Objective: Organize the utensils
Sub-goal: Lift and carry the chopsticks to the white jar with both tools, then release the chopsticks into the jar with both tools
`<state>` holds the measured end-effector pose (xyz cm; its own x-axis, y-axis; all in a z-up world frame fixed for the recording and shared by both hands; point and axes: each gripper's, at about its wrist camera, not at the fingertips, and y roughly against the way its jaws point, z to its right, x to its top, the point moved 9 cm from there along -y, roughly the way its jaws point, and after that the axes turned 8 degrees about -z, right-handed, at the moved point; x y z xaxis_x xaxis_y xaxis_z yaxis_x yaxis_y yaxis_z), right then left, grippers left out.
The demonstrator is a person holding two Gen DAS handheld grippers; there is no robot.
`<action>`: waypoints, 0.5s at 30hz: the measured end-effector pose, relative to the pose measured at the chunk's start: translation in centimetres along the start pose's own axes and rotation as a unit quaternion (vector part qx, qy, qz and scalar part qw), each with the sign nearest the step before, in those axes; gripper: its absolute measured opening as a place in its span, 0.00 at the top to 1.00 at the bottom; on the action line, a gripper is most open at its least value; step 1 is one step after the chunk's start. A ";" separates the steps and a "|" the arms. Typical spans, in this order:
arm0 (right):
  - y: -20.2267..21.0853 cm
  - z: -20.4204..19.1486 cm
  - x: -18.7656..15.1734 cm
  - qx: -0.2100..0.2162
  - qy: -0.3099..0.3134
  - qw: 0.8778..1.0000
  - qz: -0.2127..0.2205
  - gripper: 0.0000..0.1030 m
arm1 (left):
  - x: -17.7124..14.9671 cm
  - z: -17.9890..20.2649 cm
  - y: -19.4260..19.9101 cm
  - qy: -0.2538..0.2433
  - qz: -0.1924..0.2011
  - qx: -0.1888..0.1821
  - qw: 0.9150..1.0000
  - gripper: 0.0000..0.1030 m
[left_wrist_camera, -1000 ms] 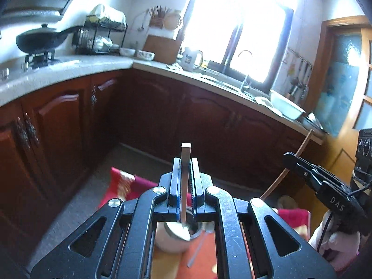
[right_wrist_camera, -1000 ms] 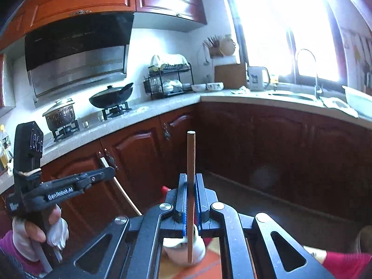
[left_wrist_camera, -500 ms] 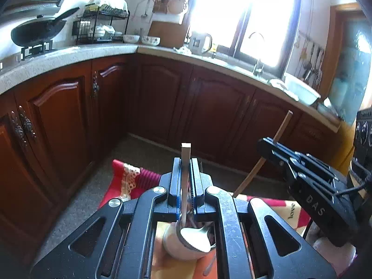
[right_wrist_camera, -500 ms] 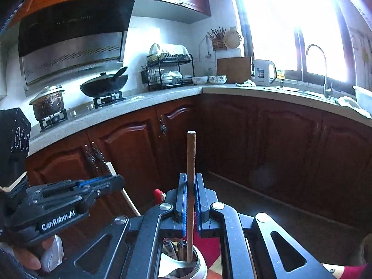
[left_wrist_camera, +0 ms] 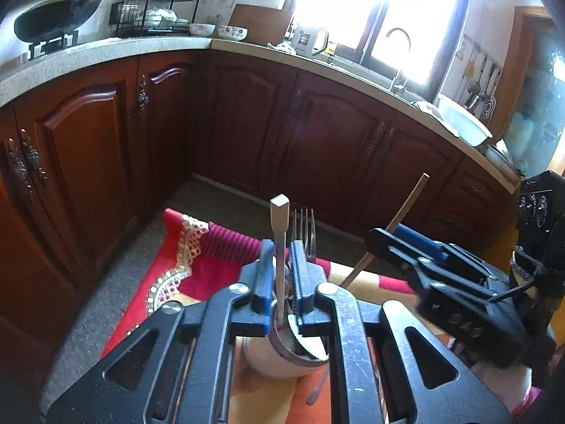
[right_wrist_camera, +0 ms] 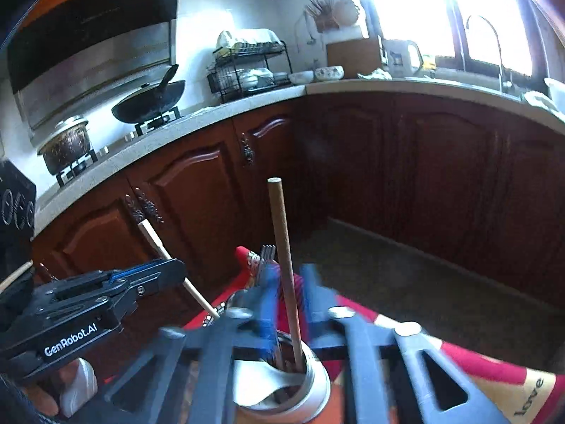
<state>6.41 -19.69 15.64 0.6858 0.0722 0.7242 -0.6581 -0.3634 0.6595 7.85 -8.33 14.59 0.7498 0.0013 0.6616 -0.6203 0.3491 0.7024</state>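
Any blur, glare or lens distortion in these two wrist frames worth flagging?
Right wrist view: the right gripper is smeared by motion blur as its jaws open, while the brown wooden stick between them stays sharp. Left wrist view: sharp foreground; the bright window is blown out. Both views: fisheye bends the pale speckled countertop.

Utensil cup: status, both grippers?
Left gripper and right gripper opening. Spoon, wooden stick standing in cup. Nothing blocking.

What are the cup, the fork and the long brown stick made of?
The cup looks like metal: silvery and shiny along its rim. The fork seems to be steel too, grey with thin glinting prongs. The long brown stick is probably wood or bamboo: dull, matte brown, no shine.
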 end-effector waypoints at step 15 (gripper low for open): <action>5.8 1.4 -6.4 -0.011 -0.032 0.999 -0.022 0.63 | -3.8 0.5 4.7 0.015 0.004 -0.019 1.000 0.54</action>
<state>-1.39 -23.53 14.52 0.7322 0.0288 0.6805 -0.6326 -0.3413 0.6952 1.94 -7.19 15.54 0.7511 0.0320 0.6594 -0.6181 0.3846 0.6855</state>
